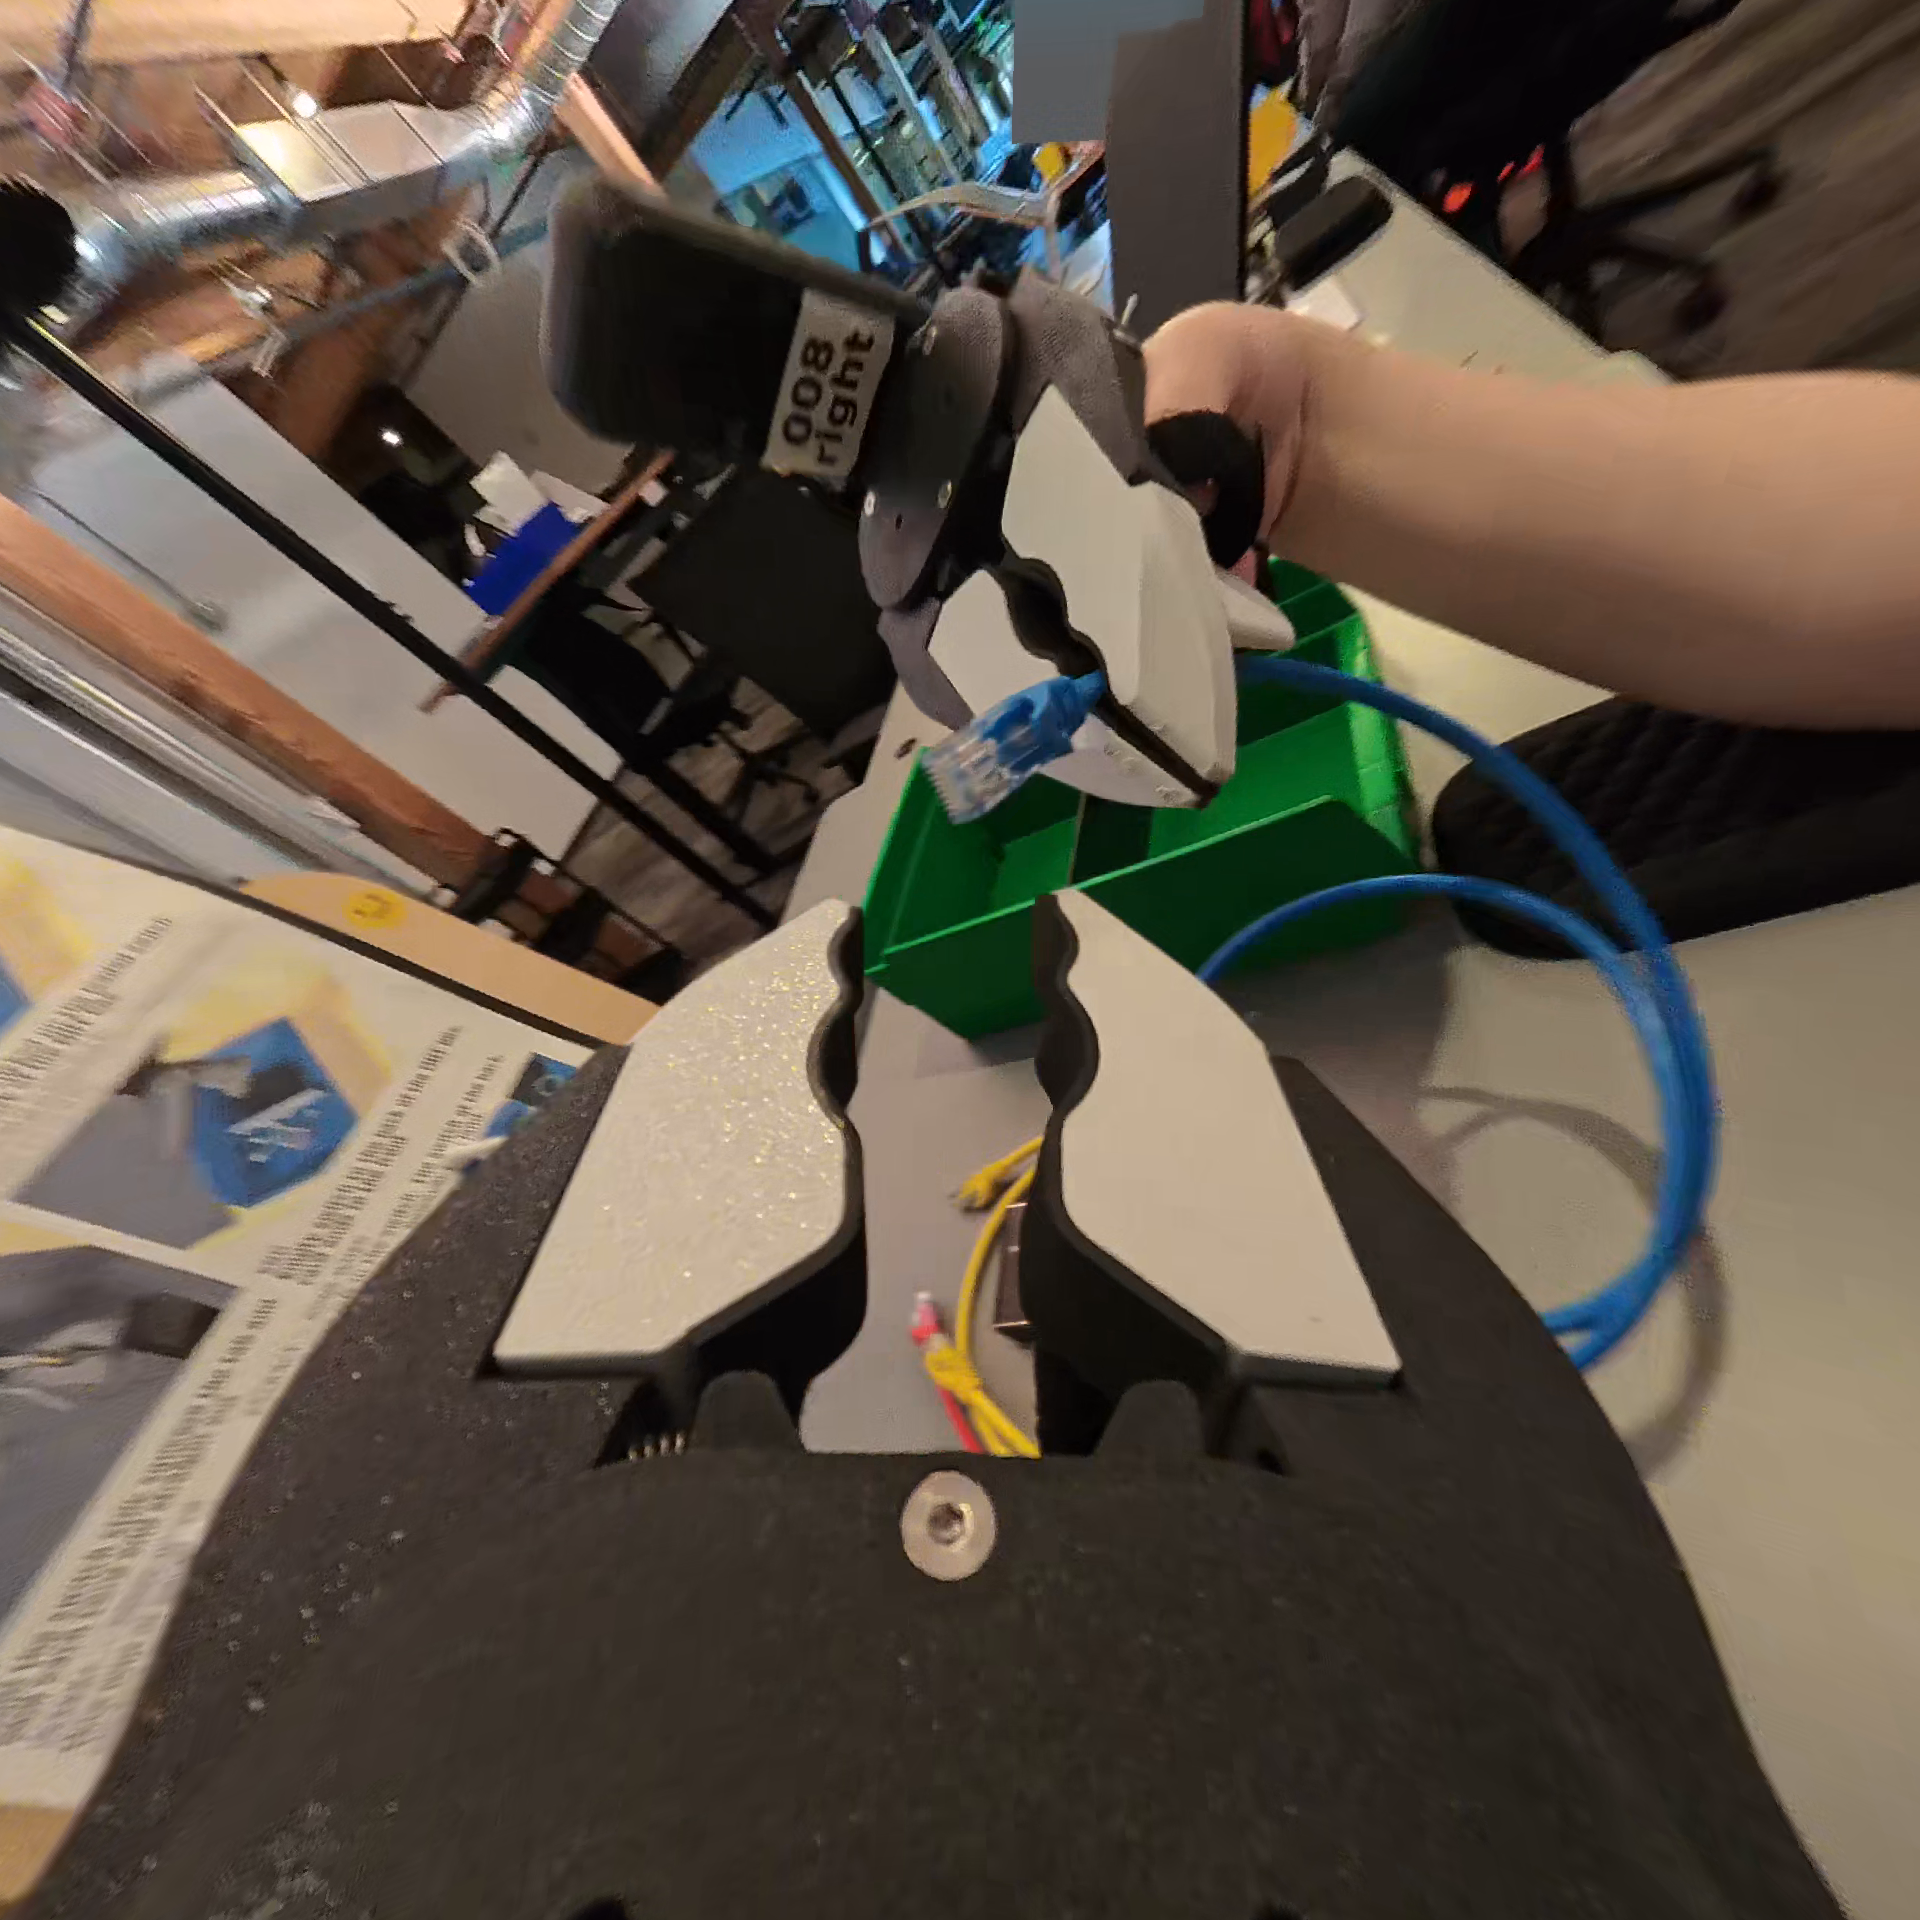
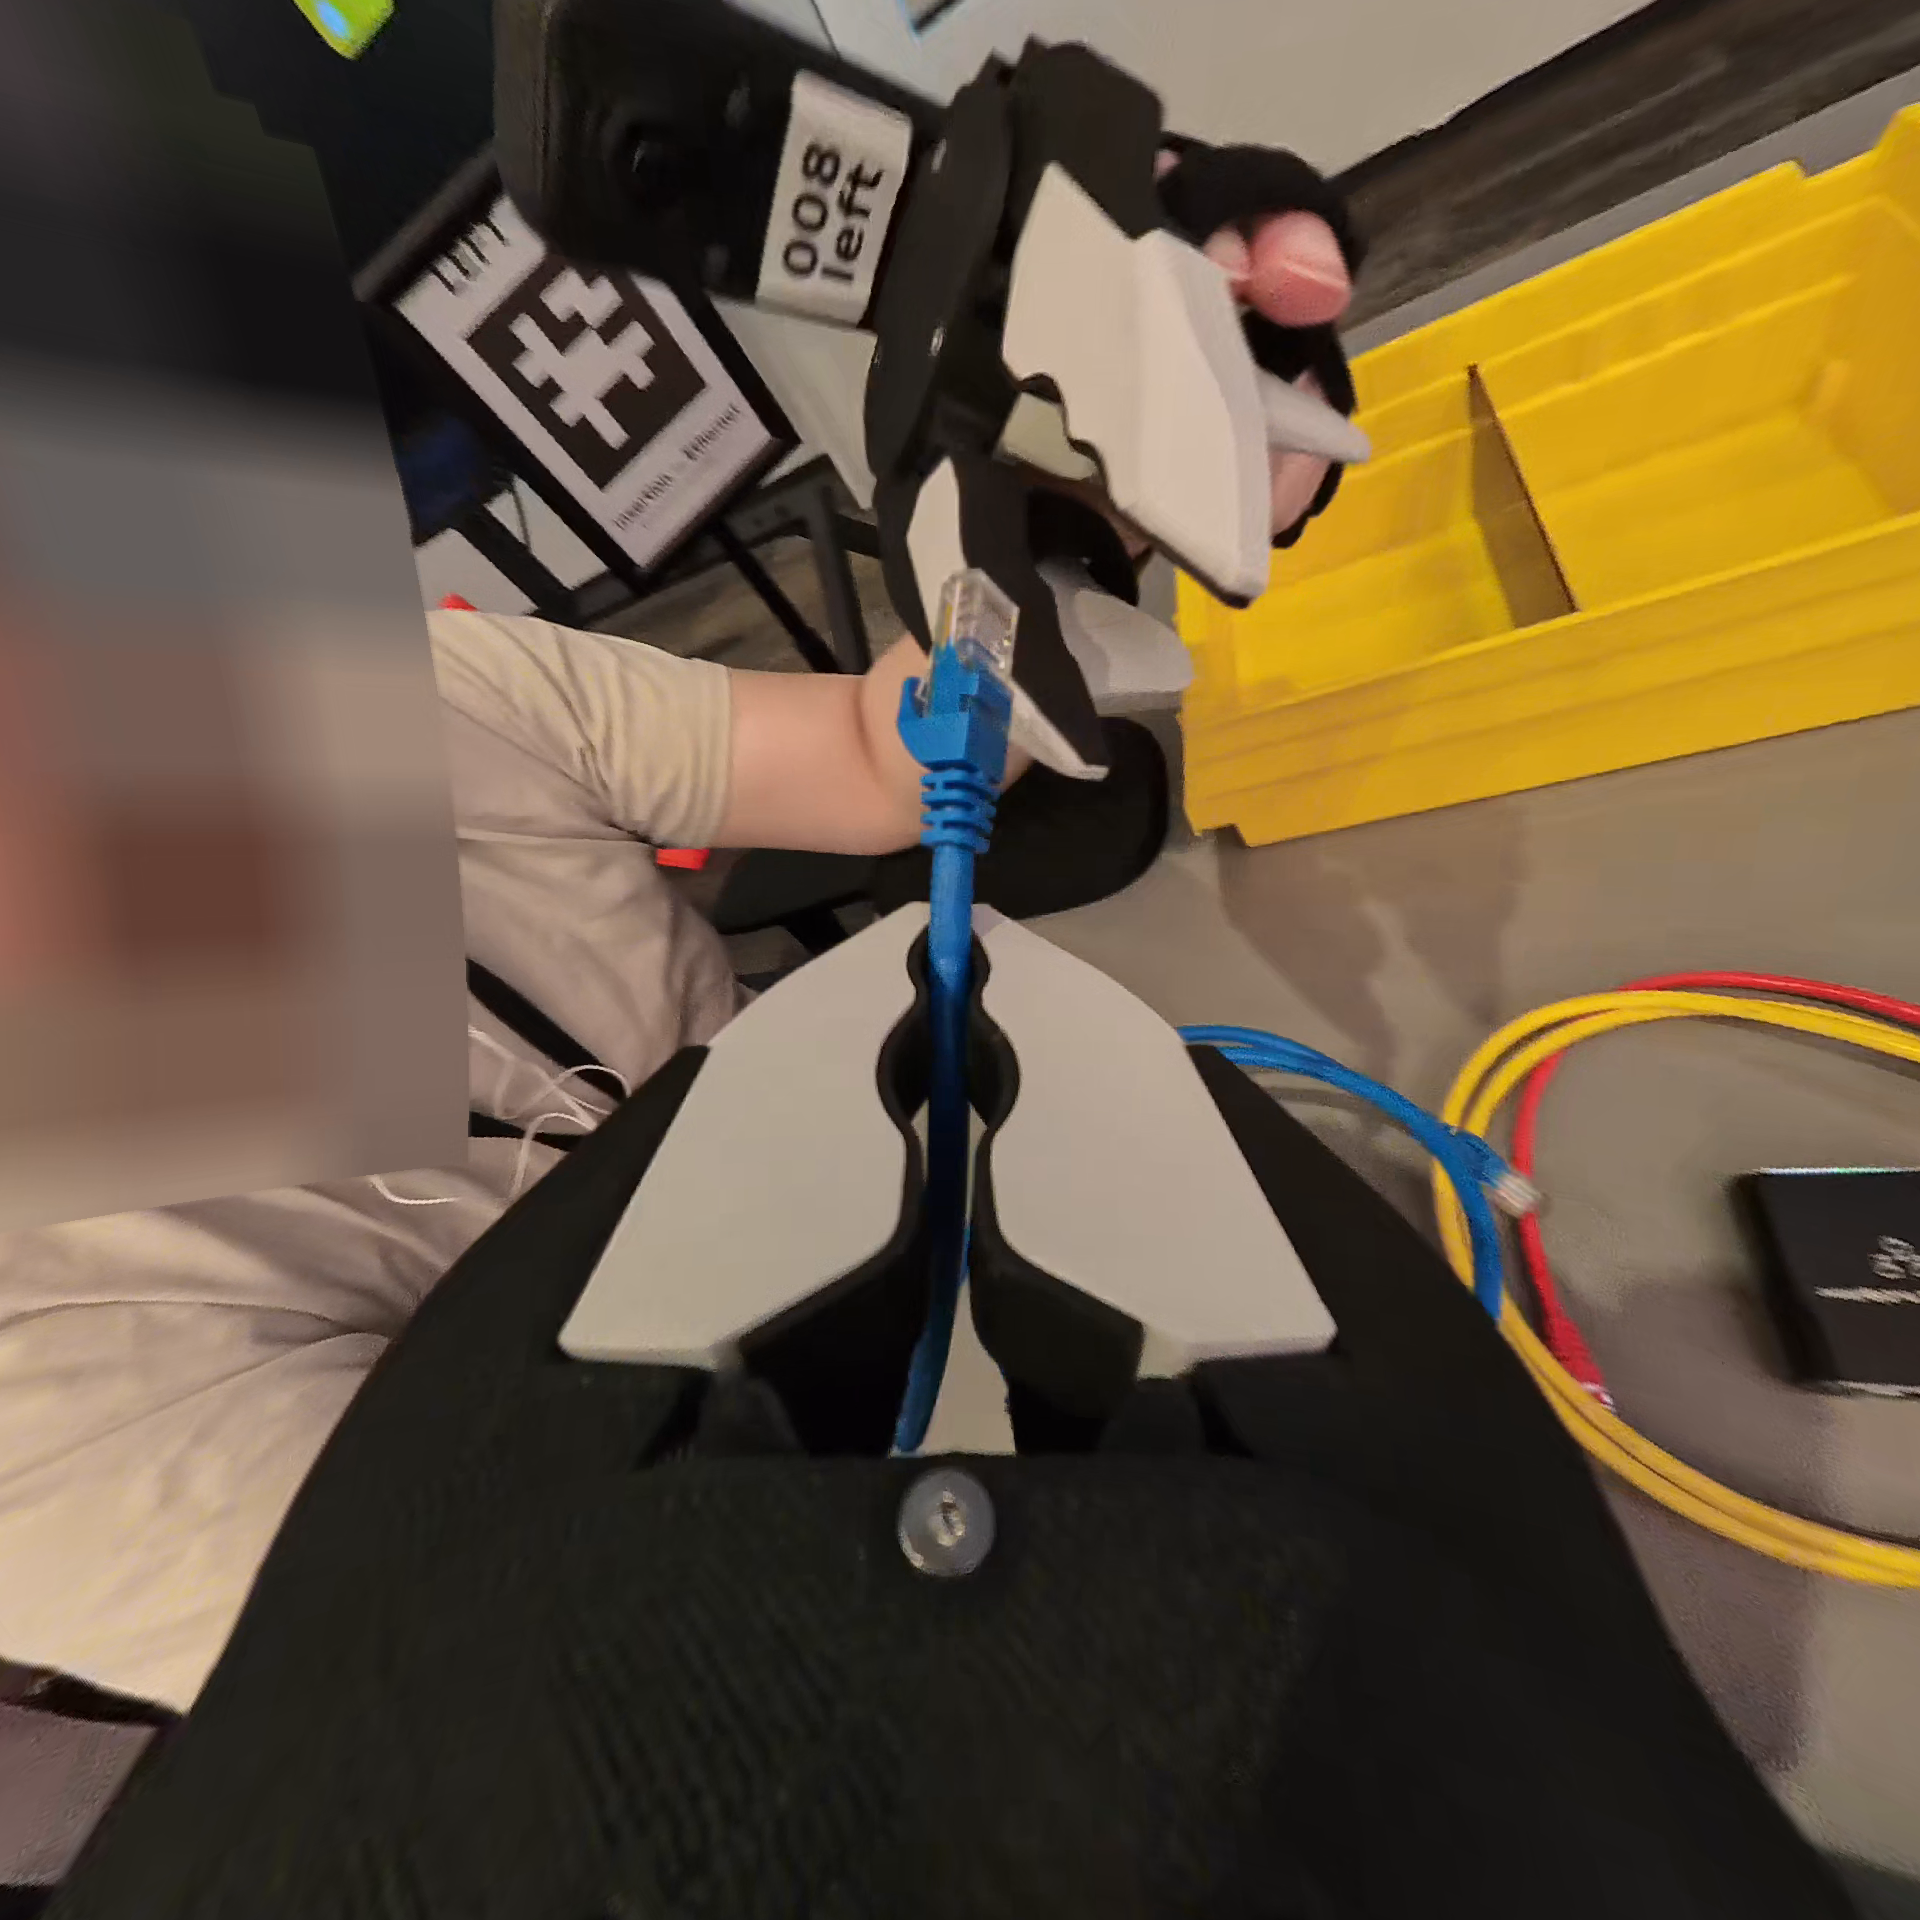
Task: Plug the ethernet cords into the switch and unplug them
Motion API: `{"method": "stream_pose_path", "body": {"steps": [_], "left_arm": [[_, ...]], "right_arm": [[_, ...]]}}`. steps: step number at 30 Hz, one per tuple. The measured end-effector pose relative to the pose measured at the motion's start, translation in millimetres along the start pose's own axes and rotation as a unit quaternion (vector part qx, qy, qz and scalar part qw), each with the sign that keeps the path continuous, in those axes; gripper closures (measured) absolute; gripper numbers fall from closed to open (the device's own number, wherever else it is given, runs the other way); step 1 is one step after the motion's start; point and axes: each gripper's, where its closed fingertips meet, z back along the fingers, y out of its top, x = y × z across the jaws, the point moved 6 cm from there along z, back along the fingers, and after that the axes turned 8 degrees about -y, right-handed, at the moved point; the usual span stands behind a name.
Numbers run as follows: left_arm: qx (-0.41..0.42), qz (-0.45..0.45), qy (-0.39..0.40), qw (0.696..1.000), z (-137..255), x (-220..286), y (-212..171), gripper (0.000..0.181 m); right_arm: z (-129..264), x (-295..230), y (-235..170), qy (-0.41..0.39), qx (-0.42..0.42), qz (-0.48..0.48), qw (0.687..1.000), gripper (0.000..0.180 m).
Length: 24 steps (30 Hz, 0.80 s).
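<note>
Left two-finger gripper (image 1: 951, 1049) with grey fingers spread apart, nothing between them, raised above the grey table (image 1: 1766, 1351) and aimed toward the right gripper. Below and between its fingers, thin yellow cord (image 1: 971, 1278) and red cord (image 1: 940, 1371) lying on the table. Ahead of it, green plastic divided bin (image 1: 1122, 914). Right two-finger gripper (image 2: 951, 961) clamped on the blue ethernet cord (image 2: 948, 1039), long axis running straight out along the fingers, clear-tipped plug (image 2: 971, 665) pointing forward just in front of the left gripper's fingertips. Rest of the cord looping down to the right. Farther right, yellow plastic bin (image 2: 1558, 644) and flat black switch box (image 2: 1849, 1278) on the table.
</note>
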Motion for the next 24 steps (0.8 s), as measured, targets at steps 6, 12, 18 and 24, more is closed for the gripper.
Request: {"method": "stream_pose_path", "body": {"steps": [6,12,18,24], "left_arm": [[-0.016,-0.13,0.093,0.987,2,5,18,0.149],[-0.056,-0.168,0.088,0.98,-5,9,7,0.154],[-0.087,-0.245,0.102,0.96,-14,17,2,0.154],[-0.105,-0.265,0.096,0.954,-22,21,-2,0.155]], "right_arm": [[-1,5,-2,0.03,0.0,-0.034,0.999,0.178],[-1,8,-8,0.034,-0.015,-0.043,0.998,0.178],[0,12,-16,0.042,-0.033,-0.061,0.997,0.179],[-1,17,-21,0.043,-0.046,-0.079,0.995,0.179]]}}
